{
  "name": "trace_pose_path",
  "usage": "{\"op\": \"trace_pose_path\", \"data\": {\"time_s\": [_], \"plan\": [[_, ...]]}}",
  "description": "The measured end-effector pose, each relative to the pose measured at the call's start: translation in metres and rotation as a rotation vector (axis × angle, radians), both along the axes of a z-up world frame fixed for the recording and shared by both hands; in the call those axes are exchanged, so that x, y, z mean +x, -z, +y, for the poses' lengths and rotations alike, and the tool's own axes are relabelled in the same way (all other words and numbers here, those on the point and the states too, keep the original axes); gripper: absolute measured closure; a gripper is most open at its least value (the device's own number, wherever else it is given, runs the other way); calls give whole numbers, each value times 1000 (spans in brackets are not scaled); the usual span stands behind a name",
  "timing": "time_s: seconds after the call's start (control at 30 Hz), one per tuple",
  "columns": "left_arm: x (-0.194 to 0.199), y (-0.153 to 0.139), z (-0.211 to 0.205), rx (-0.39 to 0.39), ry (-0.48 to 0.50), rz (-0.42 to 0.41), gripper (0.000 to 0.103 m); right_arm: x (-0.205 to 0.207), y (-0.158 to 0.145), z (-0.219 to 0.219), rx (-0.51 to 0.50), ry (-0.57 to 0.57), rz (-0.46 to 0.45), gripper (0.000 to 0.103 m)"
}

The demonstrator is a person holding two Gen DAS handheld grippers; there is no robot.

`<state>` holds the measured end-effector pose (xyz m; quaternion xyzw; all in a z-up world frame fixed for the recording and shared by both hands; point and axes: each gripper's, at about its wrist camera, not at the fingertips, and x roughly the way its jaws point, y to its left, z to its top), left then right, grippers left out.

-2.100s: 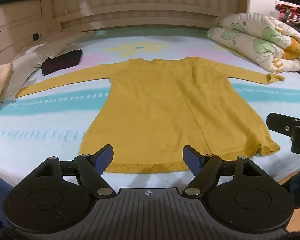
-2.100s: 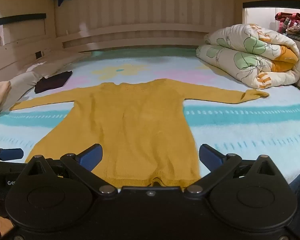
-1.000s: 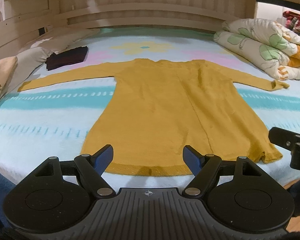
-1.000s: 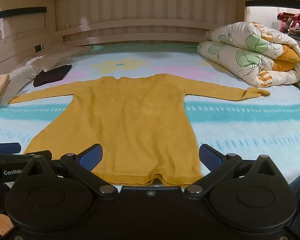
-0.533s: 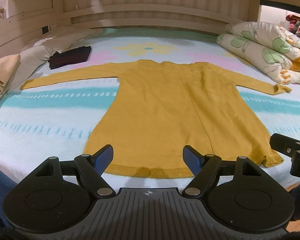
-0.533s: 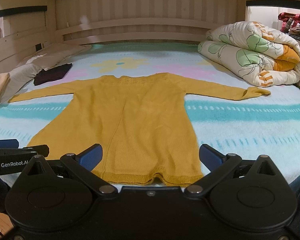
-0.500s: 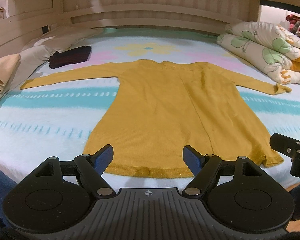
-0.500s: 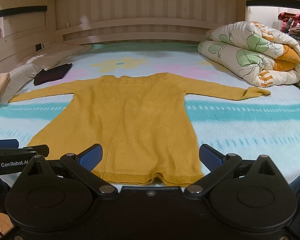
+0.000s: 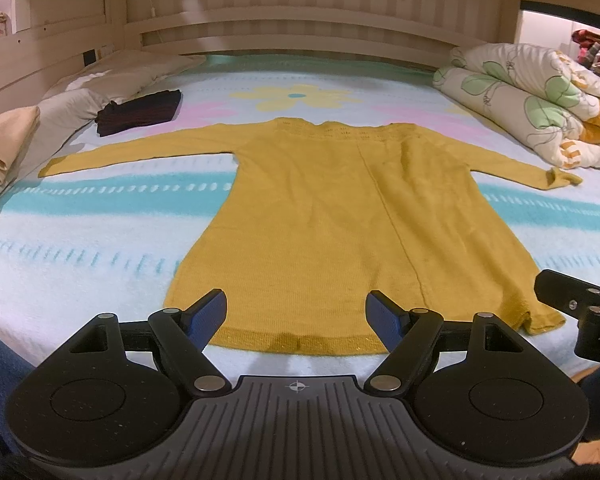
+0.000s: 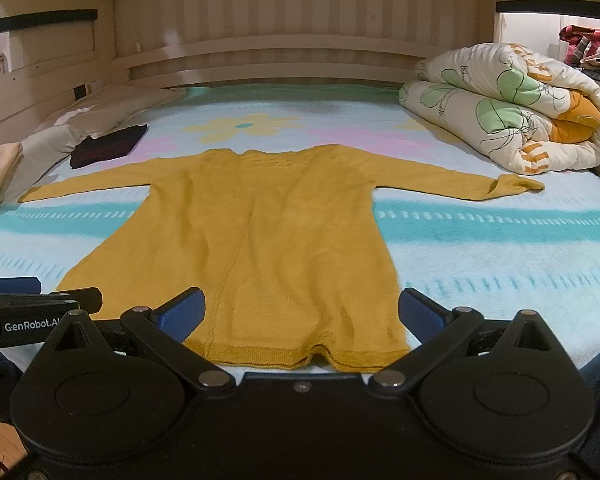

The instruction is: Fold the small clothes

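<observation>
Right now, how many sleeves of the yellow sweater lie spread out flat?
2: the left sleeve reaches toward the pillows, the right sleeve toward the rolled quilt.

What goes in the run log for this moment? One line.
stage: pre-grasp | left gripper: open, empty | right gripper: open, empty | mustard knit sweater: flat, sleeves spread, unfolded | bed

Yellow sweater [image 10: 256,240] lies flat on the bed [image 10: 500,240], sleeves spread.

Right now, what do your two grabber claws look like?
Both are black. The left gripper has a ribbed grey-black deck with a small crosshair mark, two round discs, silver rivets and blue finger pads. The right gripper looks alike; "GenRobot.AI" is printed in white on the left one's side.
</observation>
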<state>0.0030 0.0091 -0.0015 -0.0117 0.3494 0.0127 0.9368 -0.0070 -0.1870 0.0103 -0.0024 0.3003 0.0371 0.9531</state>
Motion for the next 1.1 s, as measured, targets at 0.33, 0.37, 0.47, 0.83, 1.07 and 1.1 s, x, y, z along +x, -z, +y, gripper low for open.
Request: {"op": "trace_pose_path", "data": {"time_s": [0.33,0.37,0.47,0.83,1.07,1.1], "plan": [[2,1,0,-2,2,7,27,0,1,3,-1,-3,2,1],[2,2,0,-3,2,10,27,0,1,4,-2,-4,3,1],[3,3,-1,-4,2,20,27,0,2,6,-2,-8,7,1],[9,11,2,-22,-18,84,27,5,6,9,-7,-22,45,1],[15,19,3,-26,-34,154,27,11,12,8,-2,-11,101,1],[16,21,3,-26,-38,166,27,12,13,8,0,-8,109,1]]}}
